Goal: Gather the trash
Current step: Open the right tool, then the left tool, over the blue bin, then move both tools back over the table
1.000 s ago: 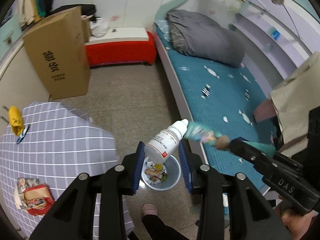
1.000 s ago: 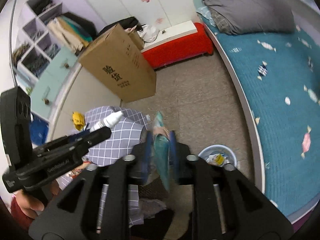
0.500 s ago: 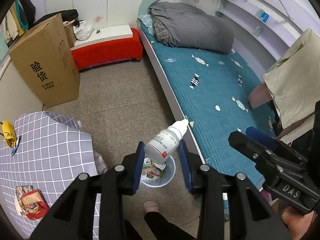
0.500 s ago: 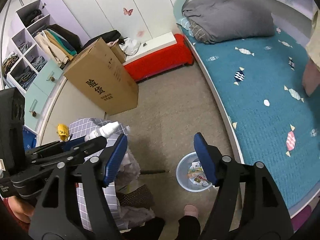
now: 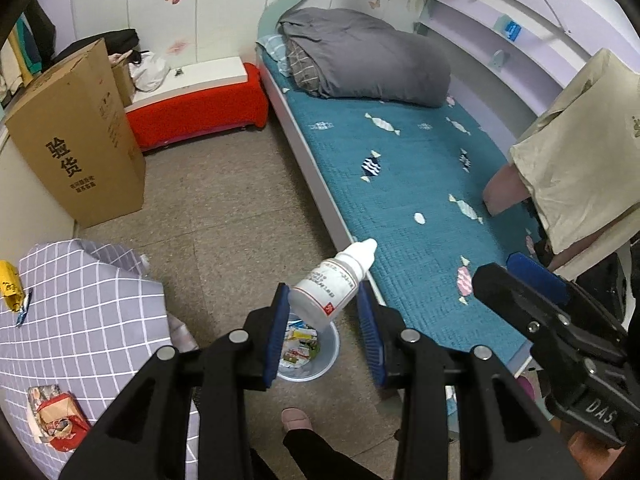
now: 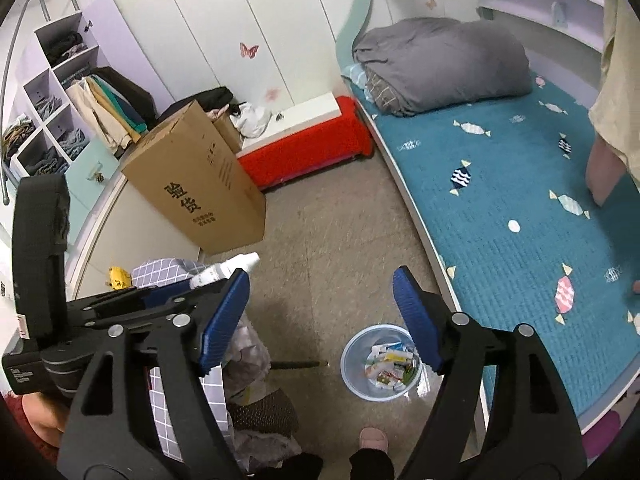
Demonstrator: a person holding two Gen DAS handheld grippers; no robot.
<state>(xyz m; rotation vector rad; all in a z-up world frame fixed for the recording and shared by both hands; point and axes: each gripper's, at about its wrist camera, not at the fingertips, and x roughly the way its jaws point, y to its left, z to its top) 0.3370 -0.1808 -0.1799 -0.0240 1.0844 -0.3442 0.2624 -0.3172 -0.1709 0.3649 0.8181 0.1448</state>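
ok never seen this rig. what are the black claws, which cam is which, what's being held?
No robot: a person carries a two-finger gripper in each hand, with a fisheye camera on each looking along its fingers. In the left-wrist view, the left gripper is shut on a white dropper bottle, poised above the small trash bin on the floor; the right gripper shows at that picture's right edge. In the right-wrist view, the right gripper is open and holds nothing, with the same bin below it. The checked tablecloth carries a yellow wrapper and a red crumpled packet. A cardboard box and bed stand nearby.
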